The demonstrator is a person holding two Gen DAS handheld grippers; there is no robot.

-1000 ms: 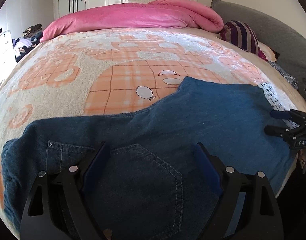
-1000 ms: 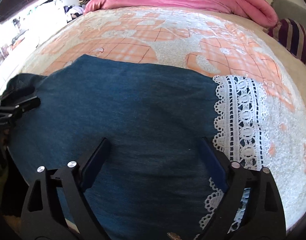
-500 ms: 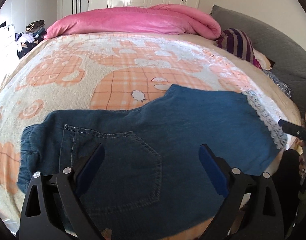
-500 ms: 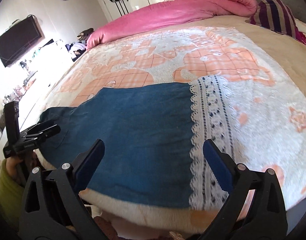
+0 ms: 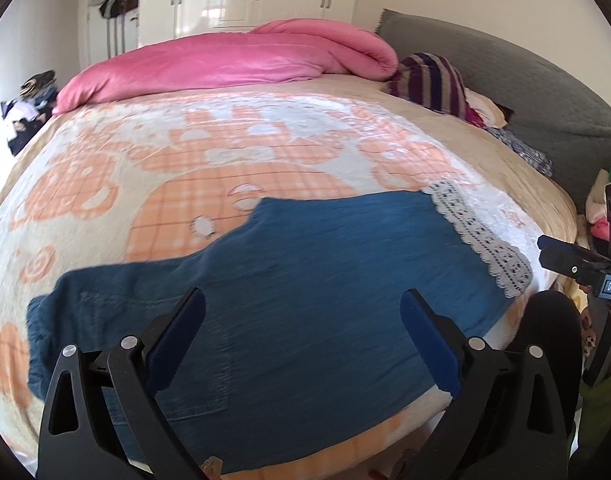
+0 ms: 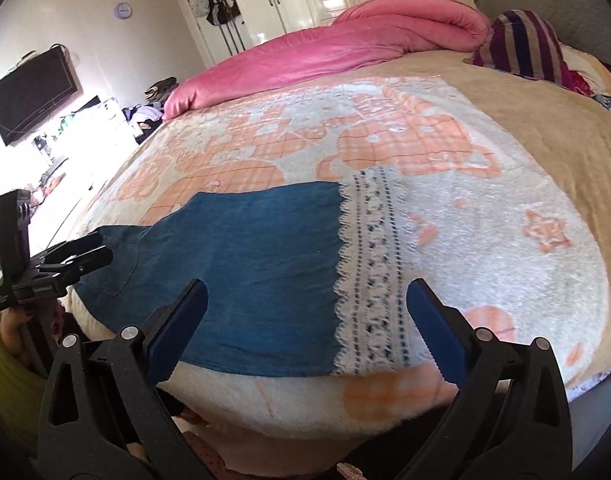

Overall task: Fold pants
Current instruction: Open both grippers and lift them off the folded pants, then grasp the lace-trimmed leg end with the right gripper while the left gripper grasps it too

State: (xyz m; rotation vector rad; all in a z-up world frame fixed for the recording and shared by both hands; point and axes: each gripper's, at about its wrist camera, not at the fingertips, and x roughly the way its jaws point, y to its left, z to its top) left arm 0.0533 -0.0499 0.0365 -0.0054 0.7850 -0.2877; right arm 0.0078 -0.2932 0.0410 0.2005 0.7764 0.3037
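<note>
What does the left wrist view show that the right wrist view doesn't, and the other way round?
Only the left wrist view shows the pants' waist end and the right gripper from the side.

Only the right wrist view shows the wall-mounted TV, the wall clock and the left gripper from the side.

Both show the denim pants flat on the patterned blanket, their lace hem, the pink duvet, and open jaws holding nothing.

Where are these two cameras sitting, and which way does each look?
Left wrist: on the left gripper, facing across the denim pants; the right gripper shows at right.
Right wrist: on the right gripper, facing the pants' lace hem; the left gripper and its hand show at left.
Shared: pants, pink duvet.
</note>
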